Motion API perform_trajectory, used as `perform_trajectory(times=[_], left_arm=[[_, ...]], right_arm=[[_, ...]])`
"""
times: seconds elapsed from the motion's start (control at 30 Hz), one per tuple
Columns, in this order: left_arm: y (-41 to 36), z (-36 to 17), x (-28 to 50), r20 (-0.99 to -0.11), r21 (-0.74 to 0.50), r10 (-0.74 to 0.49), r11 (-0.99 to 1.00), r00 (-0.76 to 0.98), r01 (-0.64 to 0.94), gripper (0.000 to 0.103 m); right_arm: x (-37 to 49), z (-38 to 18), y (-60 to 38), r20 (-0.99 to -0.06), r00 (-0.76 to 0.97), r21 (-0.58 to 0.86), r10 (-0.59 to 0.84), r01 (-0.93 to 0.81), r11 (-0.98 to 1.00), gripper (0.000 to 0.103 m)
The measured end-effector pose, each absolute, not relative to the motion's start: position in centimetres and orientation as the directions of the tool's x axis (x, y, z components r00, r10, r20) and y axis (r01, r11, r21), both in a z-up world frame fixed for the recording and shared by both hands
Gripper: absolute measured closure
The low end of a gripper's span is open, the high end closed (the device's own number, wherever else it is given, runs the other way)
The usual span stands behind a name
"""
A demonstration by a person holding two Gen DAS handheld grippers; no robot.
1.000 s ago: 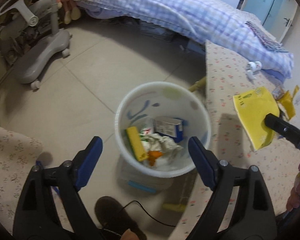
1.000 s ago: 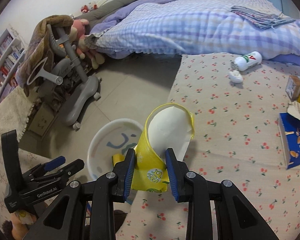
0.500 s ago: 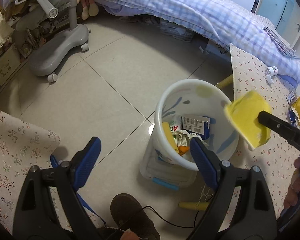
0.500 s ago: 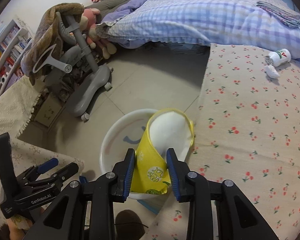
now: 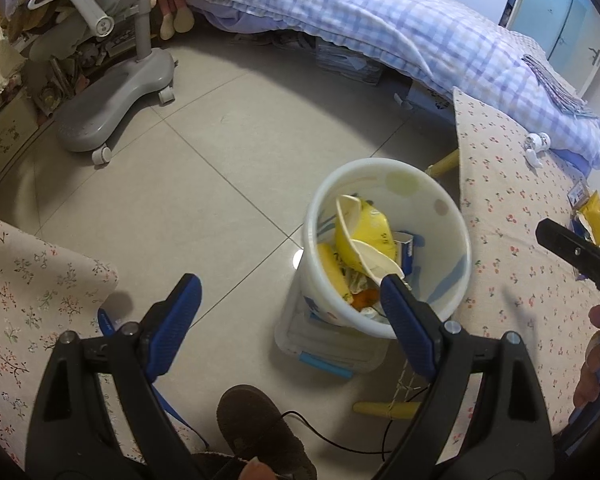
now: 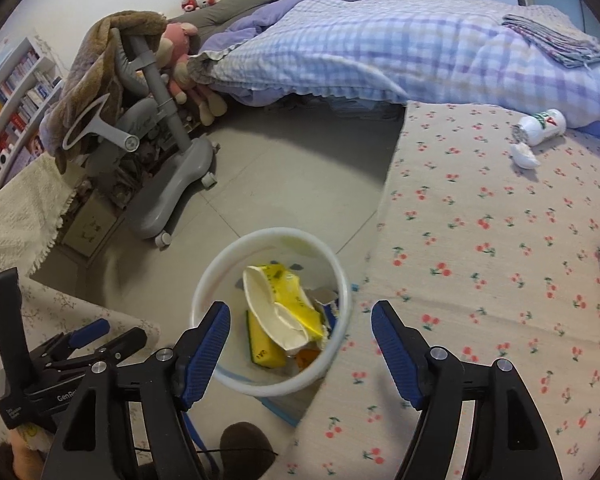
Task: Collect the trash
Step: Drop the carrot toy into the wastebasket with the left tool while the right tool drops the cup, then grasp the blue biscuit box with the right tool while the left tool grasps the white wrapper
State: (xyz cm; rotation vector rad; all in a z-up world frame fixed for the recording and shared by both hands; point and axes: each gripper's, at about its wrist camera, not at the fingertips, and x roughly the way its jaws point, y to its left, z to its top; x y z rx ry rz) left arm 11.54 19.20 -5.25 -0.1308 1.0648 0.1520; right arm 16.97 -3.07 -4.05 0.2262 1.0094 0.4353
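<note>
While its jaws are opening empty, the right tool (image 6: 300, 336) is hanging over the bin (image 6: 220, 272), yellow wrapper (image 6: 288, 296) lying inside; left tool (image 5: 290, 310) is idling apart.

"GenRo" was legible on the left gripper (image 6: 88, 340) body (rest cut off); yellow packet (image 6: 288, 300) print was unreadable.

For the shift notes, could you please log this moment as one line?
step: drop | yellow bag: in white bin | right gripper: opening, empty, above bin | left gripper: open, empty | table: white bottle remains
</note>
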Motion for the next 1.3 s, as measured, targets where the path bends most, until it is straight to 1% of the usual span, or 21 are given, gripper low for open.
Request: perform_trajectory(times=[0.1,0.13,0.17,0.27,0.43,0.73,1.0,1.2,1.23,1.27,1.3], left_arm=[[18.1,-5.1,11.8,-0.876,-0.038,0.046,0.986,0.481,-0.164,0.009],[17.7,-5.0,11.8,-0.875,-0.04,0.041,0.987,0.482,-0.156,0.002],[17.2,-5.0,12.0,-0.875,-0.045,0.031,0.988,0.483,-0.145,0.001],[16.0,-5.0,12.3,-0.878,-0.048,0.018,0.991,0.478,-0.125,0.001],[13.6,-4.7,12.9,-0.881,-0.054,-0.006,0.995,0.474,-0.088,0.001],[10.4,-5.0,13.9,-0.89,-0.075,-0.038,0.995,0.454,-0.064,0.001],[7.6,-5.3,14.9,-0.897,-0.091,-0.06,0.995,0.439,-0.051,0.001],[5.4,-5.6,15.4,-0.902,-0.09,-0.072,0.996,0.427,-0.023,0.001],[5.1,-5.6,15.5,-0.902,-0.089,-0.072,0.996,0.425,-0.02,0.001],[4.7,-5.7,15.5,-0.903,-0.086,-0.072,0.996,0.423,-0.015,0.001],[4.4,-5.8,15.5,-0.904,-0.085,-0.072,0.996,0.421,-0.012,0.001]], right_arm=[[16.6,-3.5,-5.1,-0.772,0.476,0.362,0.422,-0.218,0.907,0.025],[16.5,-3.3,-5.9,-0.774,0.484,0.354,0.409,-0.205,0.912,0.025],[16.4,-3.1,-6.8,-0.775,0.492,0.348,0.396,-0.19,0.918,0.023],[16.3,-2.7,-9.5,-0.785,0.512,0.325,0.349,-0.139,0.935,0.018],[16.6,-3.0,-15.1,-0.823,0.52,0.256,0.229,-0.02,0.966,0.018],[18.6,-5.8,-24.5,-0.891,0.452,0.139,0.051,0.164,0.977,0.017],[20.4,-9.6,-28.7,-0.921,0.39,0.087,-0.009,0.227,0.97,0.017],[21.0,-11.2,-29.0,-0.923,0.386,0.098,0.01,0.209,0.973,0.018],[20.9,-11.1,-29.0,-0.919,0.394,0.1,0.014,0.2,0.975,0.019],[20.8,-10.9,-28.8,-0.917,0.398,0.108,0.023,0.191,0.976,0.029],[20.7,-10.8,-28.7,-0.917,0.398,0.118,0.038,0.179,0.977,0.029]])
